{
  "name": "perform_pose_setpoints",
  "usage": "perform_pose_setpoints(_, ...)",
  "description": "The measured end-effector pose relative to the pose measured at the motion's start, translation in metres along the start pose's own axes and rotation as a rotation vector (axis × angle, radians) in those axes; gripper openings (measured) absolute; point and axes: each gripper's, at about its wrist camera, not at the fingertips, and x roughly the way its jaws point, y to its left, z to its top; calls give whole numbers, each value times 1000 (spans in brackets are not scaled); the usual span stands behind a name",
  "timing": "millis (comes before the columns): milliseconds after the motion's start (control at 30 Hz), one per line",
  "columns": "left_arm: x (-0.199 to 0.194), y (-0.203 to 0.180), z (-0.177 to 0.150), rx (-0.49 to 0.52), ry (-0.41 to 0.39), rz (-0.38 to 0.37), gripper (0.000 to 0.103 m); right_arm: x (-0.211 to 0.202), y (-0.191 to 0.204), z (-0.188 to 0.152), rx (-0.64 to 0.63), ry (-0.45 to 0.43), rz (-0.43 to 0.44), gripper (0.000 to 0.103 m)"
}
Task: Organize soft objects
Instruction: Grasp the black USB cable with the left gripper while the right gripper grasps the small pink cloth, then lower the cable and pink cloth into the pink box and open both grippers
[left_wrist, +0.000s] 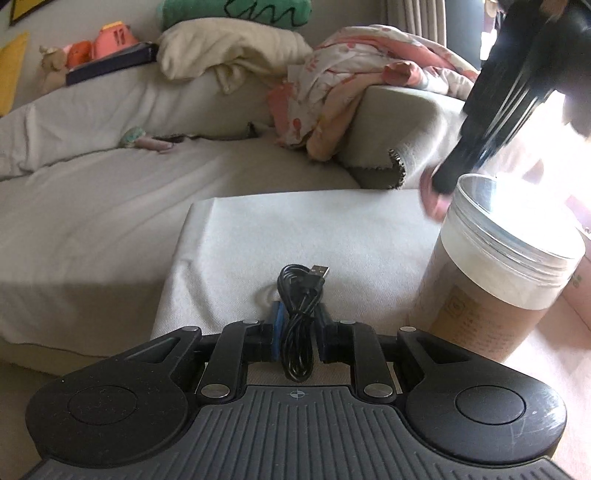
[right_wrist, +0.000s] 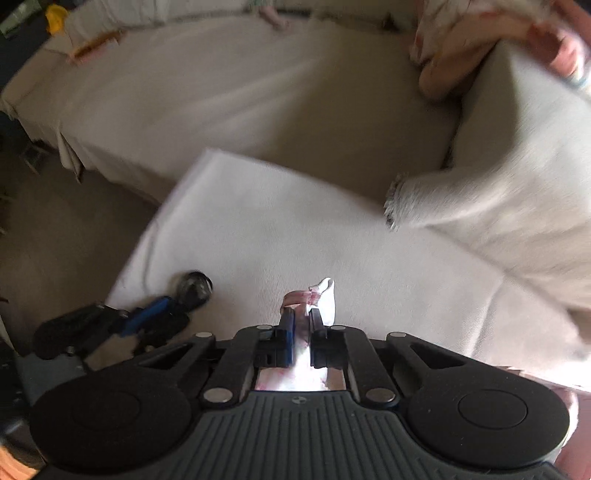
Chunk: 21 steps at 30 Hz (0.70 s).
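My left gripper (left_wrist: 298, 321) is shut on a coiled black USB cable (left_wrist: 300, 306) and holds it just above the white cloth-covered surface (left_wrist: 295, 229). A clear plastic jar (left_wrist: 506, 269) with a brown label stands open at the right. My right gripper (right_wrist: 302, 317) is shut on a pink and white cloth (right_wrist: 317, 295). In the left wrist view the right gripper (left_wrist: 443, 184) hangs at the jar's far rim with the pink cloth (left_wrist: 430, 195) under it. In the right wrist view the left gripper (right_wrist: 166, 314) and the cable (right_wrist: 194, 288) show at the lower left.
A grey sofa (left_wrist: 110, 184) runs behind the white surface. A pink patterned blanket (left_wrist: 351, 85) drapes over its armrest (left_wrist: 406, 122). A cream pillow (left_wrist: 229, 51), a green cushion (left_wrist: 236, 11) and small toys (left_wrist: 103, 48) lie at the back. The floor (right_wrist: 55, 240) is to the left.
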Motion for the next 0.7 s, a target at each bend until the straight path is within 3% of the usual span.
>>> perform_pose_setpoints(133,-4,9,3,-72,7,-36,18,-39,-3,-8,18,-89,24,7)
perform_pose_setpoints(200,-21,13,13,-84,-29,-62,17,-66,-6,-14,30,-145,50,7)
perform_pose_setpoints(400,-121,-3,87,-29,-292,-106,17,-184,-29,-57,9,-432,101,7)
perform_pose_setpoints(567,-168,-71,142,30,-439,-304,18,-264,-79,-116,45,-660,59,8)
perform_pose_setpoints(633,-160,-108,152,37,-426,-407,18,-277,-103,-139,73,-712,9,8)
perform_pose_setpoints(700,-134,-150,152,49,-362,-490,18,-272,-126,-160,121,-711,-33,8)
